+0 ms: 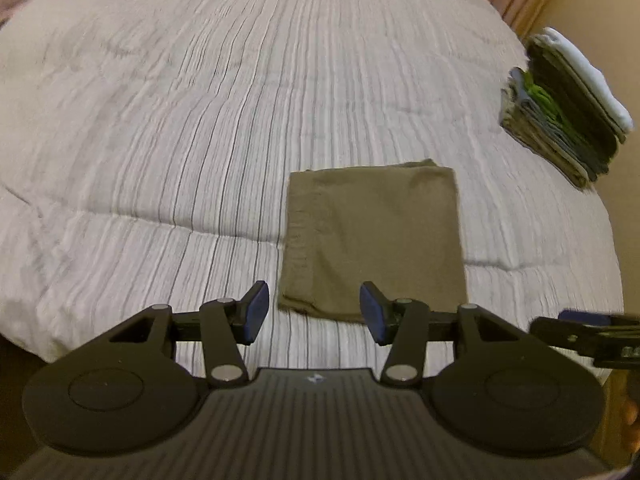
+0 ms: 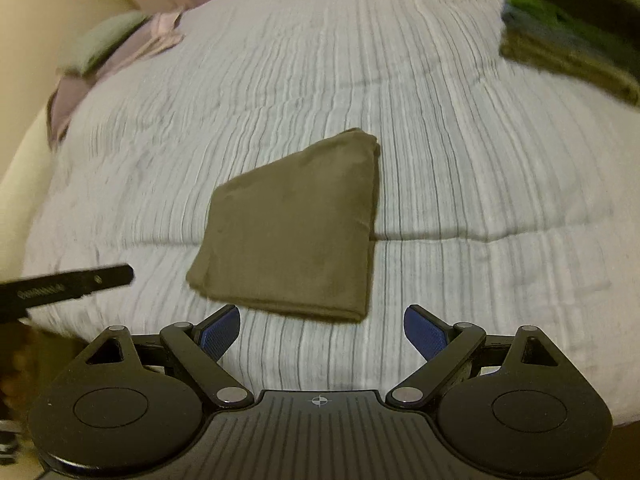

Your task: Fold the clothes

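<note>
Left wrist: one folded cloth (image 1: 372,236), perhaps one stack (image 1: 568,108)

My left gripper (image 1: 314,312) hangs with jaws apart, empty, just short of the folded olive cloth (image 1: 374,240). The stack of folded clothes (image 1: 564,108) sits beyond the cloth, to its right.

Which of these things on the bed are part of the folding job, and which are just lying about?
Part of the job:
- folded olive-brown garment
- stack of folded clothes
- left gripper, open
- right gripper, open

Just lying about:
- striped bedspread
- lilac bedding at the far end
</note>
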The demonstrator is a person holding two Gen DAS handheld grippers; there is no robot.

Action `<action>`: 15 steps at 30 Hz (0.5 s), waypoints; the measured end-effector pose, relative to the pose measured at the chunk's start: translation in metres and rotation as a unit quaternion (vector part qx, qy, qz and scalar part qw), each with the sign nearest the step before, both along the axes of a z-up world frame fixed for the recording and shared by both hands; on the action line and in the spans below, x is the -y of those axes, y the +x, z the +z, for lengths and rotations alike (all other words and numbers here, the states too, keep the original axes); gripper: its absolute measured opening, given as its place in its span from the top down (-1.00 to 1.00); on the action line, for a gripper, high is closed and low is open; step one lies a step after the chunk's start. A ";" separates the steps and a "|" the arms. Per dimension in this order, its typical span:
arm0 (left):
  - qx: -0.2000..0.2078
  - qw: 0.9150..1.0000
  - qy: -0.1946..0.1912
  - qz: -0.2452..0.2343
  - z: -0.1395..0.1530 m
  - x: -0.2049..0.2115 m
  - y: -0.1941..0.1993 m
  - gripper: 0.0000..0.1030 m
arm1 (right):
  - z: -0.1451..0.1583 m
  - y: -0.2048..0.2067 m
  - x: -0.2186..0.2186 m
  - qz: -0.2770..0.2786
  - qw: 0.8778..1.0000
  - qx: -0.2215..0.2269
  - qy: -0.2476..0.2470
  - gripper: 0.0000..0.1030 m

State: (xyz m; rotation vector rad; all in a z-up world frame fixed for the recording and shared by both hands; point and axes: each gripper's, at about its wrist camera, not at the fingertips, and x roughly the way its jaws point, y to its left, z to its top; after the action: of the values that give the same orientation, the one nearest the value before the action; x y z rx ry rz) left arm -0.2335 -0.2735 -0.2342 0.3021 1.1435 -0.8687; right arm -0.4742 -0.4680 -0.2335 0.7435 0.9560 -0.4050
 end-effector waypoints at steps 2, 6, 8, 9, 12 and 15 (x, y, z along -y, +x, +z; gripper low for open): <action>-0.023 1.000 -0.005 0.005 -0.021 0.008 0.016 0.11 | -0.015 0.004 0.014 -0.018 0.999 0.014 0.025 -0.78; -0.077 0.997 -0.013 0.012 -0.066 0.022 0.046 0.11 | -0.048 0.014 0.040 -0.049 0.996 0.038 0.059 -0.78; -0.103 0.994 -0.018 0.022 -0.088 0.028 0.060 0.11 | -0.065 0.019 0.053 -0.062 0.994 0.054 0.077 -0.78; -0.115 0.993 -0.023 0.026 -0.097 0.031 0.066 0.11 | -0.074 0.022 0.059 -0.069 0.992 0.061 0.086 -0.78; -0.146 0.988 -0.042 0.035 -0.121 0.036 0.082 0.11 | -0.098 0.028 0.074 -0.088 0.987 0.081 0.109 -0.78; -0.190 0.978 -0.076 0.042 -0.143 0.040 0.096 0.09 | -0.119 0.031 0.085 -0.106 0.978 0.107 0.142 -0.78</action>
State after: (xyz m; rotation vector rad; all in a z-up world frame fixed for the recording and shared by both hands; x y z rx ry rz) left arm -0.1376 -0.3131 -0.3775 -0.0435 1.4210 -0.9573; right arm -0.4429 -0.5531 -0.3523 1.1322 0.7403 -0.3677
